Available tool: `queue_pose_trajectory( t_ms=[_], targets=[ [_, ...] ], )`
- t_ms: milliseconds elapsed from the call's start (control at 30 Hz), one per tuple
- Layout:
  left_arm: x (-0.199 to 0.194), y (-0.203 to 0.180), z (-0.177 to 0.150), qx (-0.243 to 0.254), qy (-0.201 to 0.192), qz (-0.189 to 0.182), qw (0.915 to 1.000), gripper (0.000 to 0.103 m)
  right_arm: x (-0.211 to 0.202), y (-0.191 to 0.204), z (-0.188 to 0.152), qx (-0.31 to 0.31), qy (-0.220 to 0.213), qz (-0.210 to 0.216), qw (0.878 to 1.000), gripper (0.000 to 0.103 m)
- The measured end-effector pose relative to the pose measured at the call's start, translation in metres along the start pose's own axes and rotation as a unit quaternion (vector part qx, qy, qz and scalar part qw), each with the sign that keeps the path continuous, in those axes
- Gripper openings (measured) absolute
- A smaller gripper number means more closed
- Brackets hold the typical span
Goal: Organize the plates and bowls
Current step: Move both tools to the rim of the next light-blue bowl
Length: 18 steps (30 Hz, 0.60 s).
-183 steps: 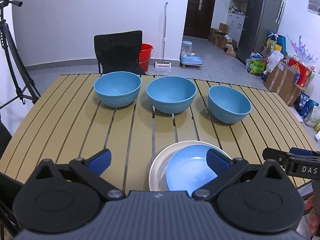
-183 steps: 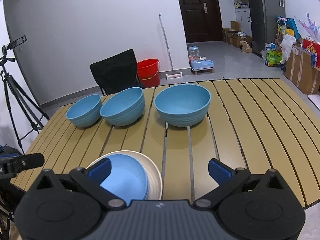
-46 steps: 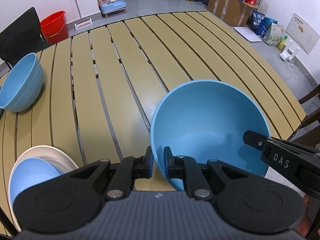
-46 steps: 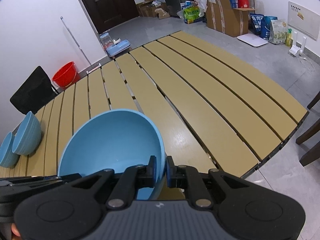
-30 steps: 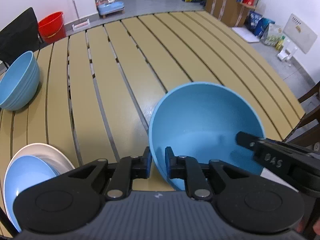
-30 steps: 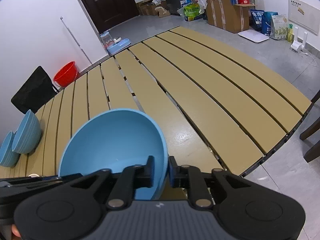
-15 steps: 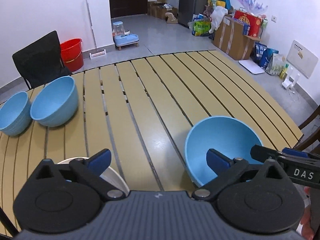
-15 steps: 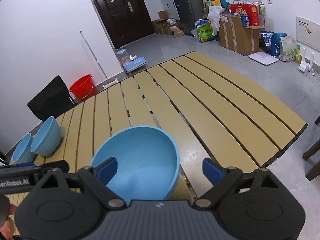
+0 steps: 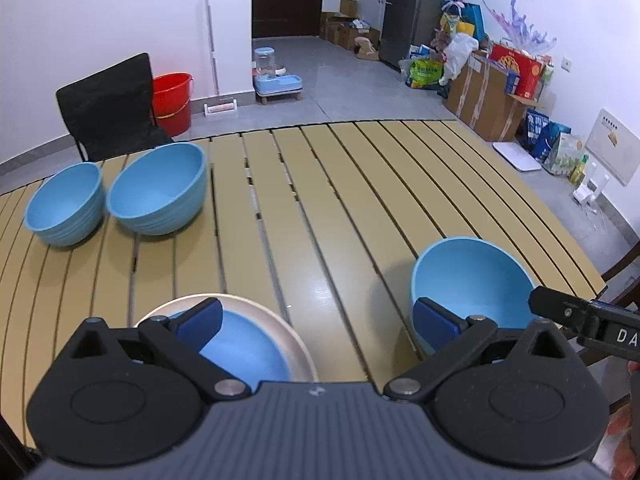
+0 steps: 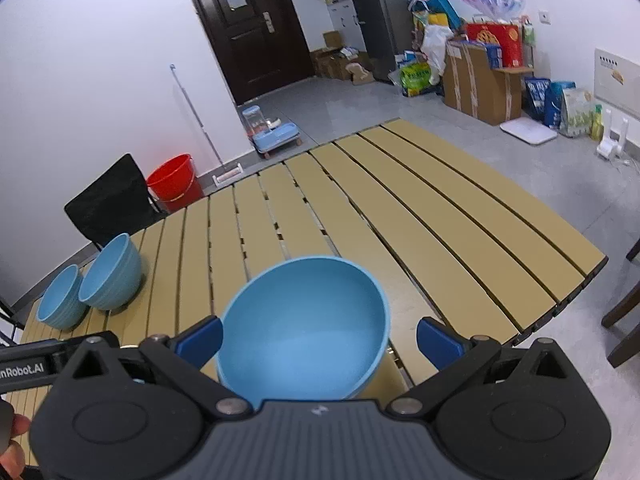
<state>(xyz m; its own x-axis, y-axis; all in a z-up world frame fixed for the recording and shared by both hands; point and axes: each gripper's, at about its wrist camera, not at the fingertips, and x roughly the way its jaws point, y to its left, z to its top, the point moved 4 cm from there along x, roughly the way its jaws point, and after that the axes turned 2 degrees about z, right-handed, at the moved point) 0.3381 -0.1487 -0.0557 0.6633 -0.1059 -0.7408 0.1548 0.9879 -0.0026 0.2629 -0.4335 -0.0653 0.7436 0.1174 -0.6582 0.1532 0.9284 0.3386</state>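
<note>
Now both grippers stand with their jaws spread wide and nothing between the pads. From the left wrist view, the left gripper (image 9: 316,318) hangs over the near edge of the tan slatted table (image 9: 360,184), its blue-padded fingers far apart. Under its left finger sits a shallow light-blue plate (image 9: 248,352), stacked inside a larger cream-white round plate (image 9: 298,350). Off to the right, a deep light-blue plastic bowl (image 9: 472,280) rests upright on the slats near the table's right corner, free of any grip; the left gripper's right pad overlaps its near rim in the picture, but whether they touch cannot be told. A black bar of the right gripper pokes in at the far right, just beside that bowl.

From the right wrist view, the right gripper (image 10: 318,338) hovers above the same deep bowl (image 10: 308,324), whose opening shows between the two blue pads without either pressing on it.

At the far left side of the table, two more ribbed light-blue bowls stand upright side by side: the larger one (image 9: 158,188) and the smaller one (image 9: 64,208), nearly touching each other and well apart from the plates and the deep bowl.

Beyond the table stand a black folding chair (image 9: 108,108) and a red bucket (image 9: 172,100) against the white wall.
</note>
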Motion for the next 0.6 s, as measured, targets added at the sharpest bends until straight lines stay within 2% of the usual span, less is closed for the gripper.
queue_pose_trajectory(
  t_ms=[433,600],
  targets=[
    [-0.035,0.067,0.002,-0.052,-0.010,0.036,0.9980,0.103,-0.009,0.046,-0.002,-0.031,-0.002,0.026,0.999,0.103],
    [-0.049,0.085,0.005,-0.061,-0.028,0.051,0.9965,0.103,-0.012,0.077,0.004,-0.070,-0.011,0.045,0.996,0.103]
  ],
)
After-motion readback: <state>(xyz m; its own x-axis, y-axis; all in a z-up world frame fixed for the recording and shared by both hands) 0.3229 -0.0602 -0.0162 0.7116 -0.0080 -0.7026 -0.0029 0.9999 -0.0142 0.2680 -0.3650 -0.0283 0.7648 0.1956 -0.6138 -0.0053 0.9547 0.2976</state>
